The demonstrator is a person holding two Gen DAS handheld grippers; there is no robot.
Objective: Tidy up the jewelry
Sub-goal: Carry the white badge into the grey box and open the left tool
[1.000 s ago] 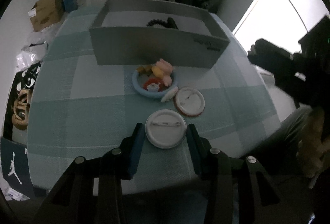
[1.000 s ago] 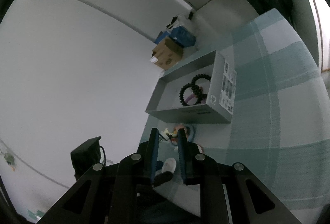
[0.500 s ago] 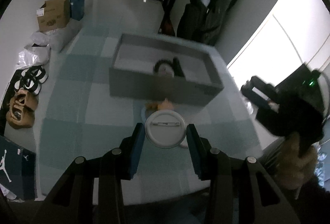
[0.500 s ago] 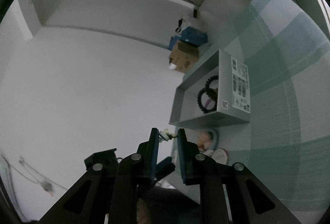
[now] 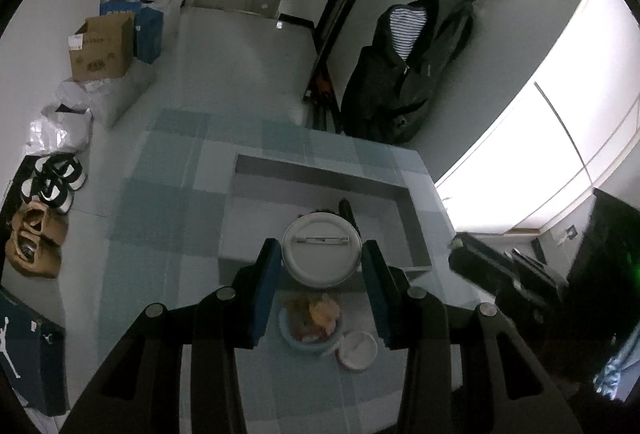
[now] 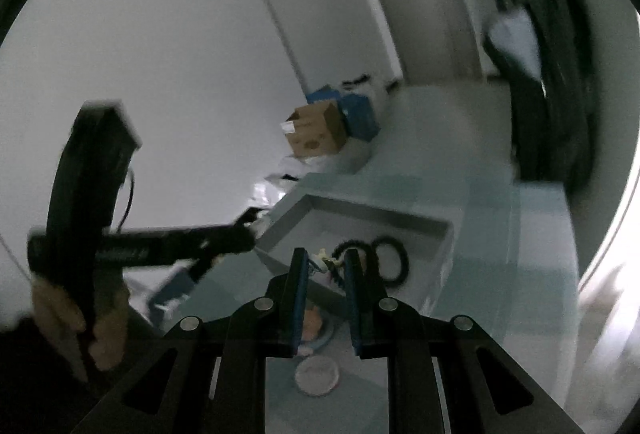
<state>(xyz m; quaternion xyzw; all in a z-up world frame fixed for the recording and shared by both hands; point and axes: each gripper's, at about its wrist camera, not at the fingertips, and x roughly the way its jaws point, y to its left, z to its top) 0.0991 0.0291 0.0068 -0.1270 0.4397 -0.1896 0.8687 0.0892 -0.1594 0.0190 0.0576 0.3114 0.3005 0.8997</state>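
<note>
My left gripper is shut on a white round pin badge, pin side up, held in the air above the near side of the grey open box. Black bead bracelets lie in the box. My right gripper is shut on a small pale trinket at its tips, in the air near the box's front wall. Below on the checked cloth lie a blue dish of small ornaments and another round badge, which also shows in the right wrist view.
The table has a teal checked cloth. The left gripper's body and the hand holding it fill the left of the right wrist view. On the floor stand a cardboard box, bags and shoes. A dark jacket hangs behind.
My left gripper has lifted the white badge from the cloth and carried it forward over the box. My right gripper has swung round toward the box with the trinket.
</note>
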